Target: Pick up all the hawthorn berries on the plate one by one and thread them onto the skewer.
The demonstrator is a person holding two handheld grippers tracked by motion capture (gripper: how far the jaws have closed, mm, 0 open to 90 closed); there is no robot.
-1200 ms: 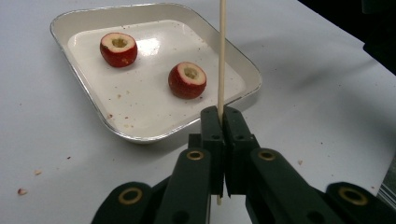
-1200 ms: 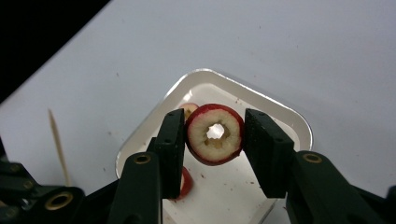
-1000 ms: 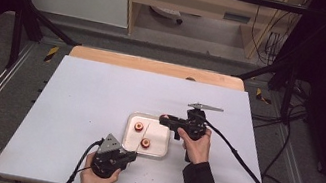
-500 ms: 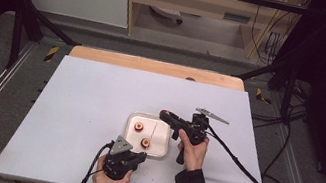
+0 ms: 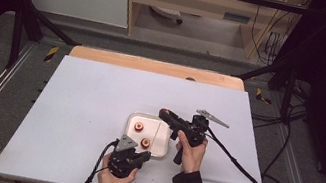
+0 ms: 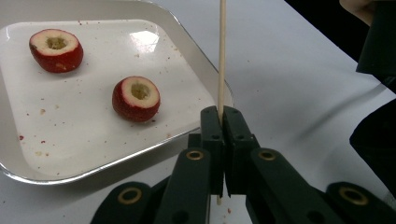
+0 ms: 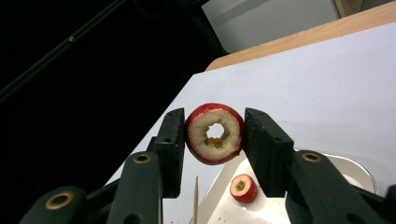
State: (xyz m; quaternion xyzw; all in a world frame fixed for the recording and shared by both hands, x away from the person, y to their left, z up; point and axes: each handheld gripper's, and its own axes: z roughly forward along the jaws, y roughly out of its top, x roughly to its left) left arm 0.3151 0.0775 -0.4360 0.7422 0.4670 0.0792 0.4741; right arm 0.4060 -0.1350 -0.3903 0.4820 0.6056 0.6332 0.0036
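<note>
My left gripper (image 6: pixel 222 114) is shut on a thin wooden skewer (image 6: pixel 221 56), which rises past the jaws at the near right rim of a white tray (image 6: pixel 28 163). Two cored red fruits (image 6: pixel 56 49) (image 6: pixel 136 98) lie on that tray. My right gripper (image 7: pixel 215 116) is shut on a third cored red fruit (image 7: pixel 201 137), held in the air with its hole facing the camera. The skewer tip (image 7: pixel 195 198) shows just below it. From above, the left gripper (image 5: pixel 142 156) sits at the tray's near edge, and the right gripper (image 5: pixel 167 115) hovers over the tray's far right corner (image 5: pixel 165 122).
The tray lies near the middle of a white table top (image 5: pixel 72 106), which has a wooden strip (image 5: pixel 155 66) along its far edge. Cables (image 5: pixel 239 166) trail from the right gripper across the table's right side. Dark frame legs stand beyond the table.
My left gripper has moved right, up to the tray's near edge, carrying the skewer. The right gripper has stayed over the tray with its fruit.
</note>
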